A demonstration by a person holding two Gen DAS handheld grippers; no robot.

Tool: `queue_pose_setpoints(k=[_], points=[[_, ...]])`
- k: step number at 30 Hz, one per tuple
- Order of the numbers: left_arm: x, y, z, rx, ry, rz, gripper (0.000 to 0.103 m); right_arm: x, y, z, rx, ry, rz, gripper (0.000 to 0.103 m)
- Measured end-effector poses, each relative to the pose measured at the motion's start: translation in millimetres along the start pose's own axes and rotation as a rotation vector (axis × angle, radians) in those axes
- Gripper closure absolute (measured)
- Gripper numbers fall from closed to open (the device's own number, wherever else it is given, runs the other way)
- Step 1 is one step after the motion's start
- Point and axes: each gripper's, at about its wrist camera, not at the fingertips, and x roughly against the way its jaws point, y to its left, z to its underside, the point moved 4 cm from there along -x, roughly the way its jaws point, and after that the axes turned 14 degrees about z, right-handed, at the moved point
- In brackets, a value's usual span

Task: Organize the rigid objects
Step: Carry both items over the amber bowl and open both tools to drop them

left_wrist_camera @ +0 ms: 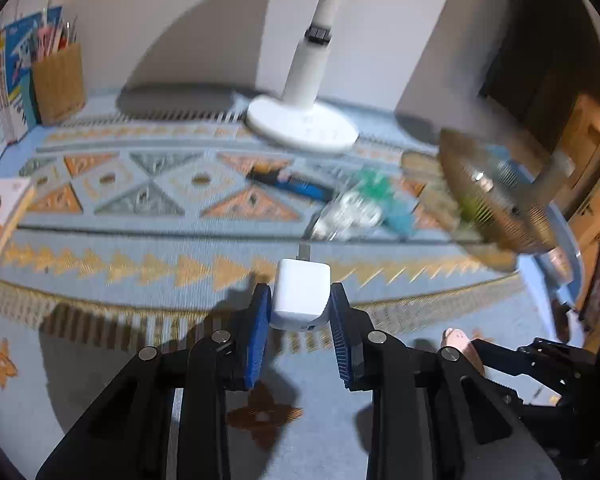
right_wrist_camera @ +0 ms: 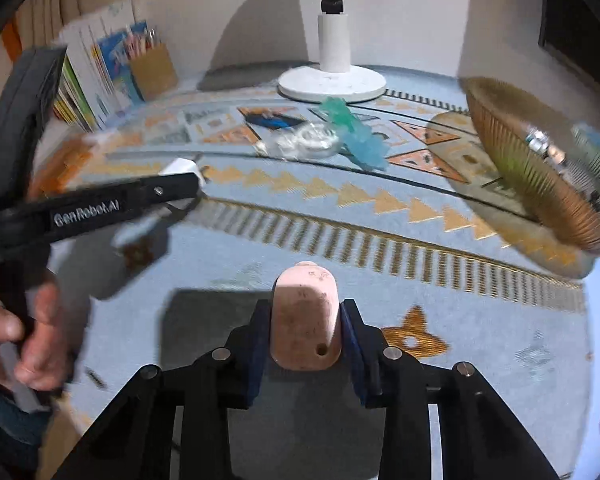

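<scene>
My left gripper (left_wrist_camera: pixel 300 304) is shut on a white charger cube (left_wrist_camera: pixel 300 294) and holds it above the patterned blue rug (left_wrist_camera: pixel 140 248). It also shows in the right wrist view (right_wrist_camera: pixel 180 184) at the left, the cube (right_wrist_camera: pixel 180 167) at its tip. My right gripper (right_wrist_camera: pixel 304 320) is shut on a pink oblong object (right_wrist_camera: pixel 305 316) with a small hole. A ribbed amber glass bowl (left_wrist_camera: pixel 496 192) (right_wrist_camera: pixel 540 168) stands at the right with small items inside. A clear plastic bag (left_wrist_camera: pixel 348 212) (right_wrist_camera: pixel 304 142), a teal toy (right_wrist_camera: pixel 356 136) and a dark blue item (left_wrist_camera: pixel 296 184) lie on the rug.
A white fan base (left_wrist_camera: pixel 302 124) (right_wrist_camera: pixel 332 82) stands at the back. A wicker pencil holder (left_wrist_camera: pixel 58 80) and books (left_wrist_camera: pixel 4 80) stand at the back left. A person's hand (right_wrist_camera: pixel 20 340) holds the left gripper's handle.
</scene>
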Motion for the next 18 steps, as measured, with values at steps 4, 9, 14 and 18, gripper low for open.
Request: queue_pose_setpoints(k=[4, 9, 14, 18], points=[[11.5, -23.3, -16.5, -0.025, -0.024, 0.088, 0.077, 28.4, -18.7, -17.0, -0.059, -0.082, -0.031, 0.069], [14.5, -74.8, -45.6, -0.125, -0.05, 0.157, 0.077, 69.5, -58.6, -36.2, -0.152, -0.198, 0.011, 0.069], [3.2, -136.1, -84.3, -0.236, -0.094, 0.209, 0.077, 117.6, -122.4, -58.0, -0.27, -0.332, 0.145, 0.069], [-23.2, -178.0, -111.7, -0.273, -0.108, 0.264, 0.077, 139.2, -180.4, -78.9, -0.353, -0.374, 0.323, 0.069]])
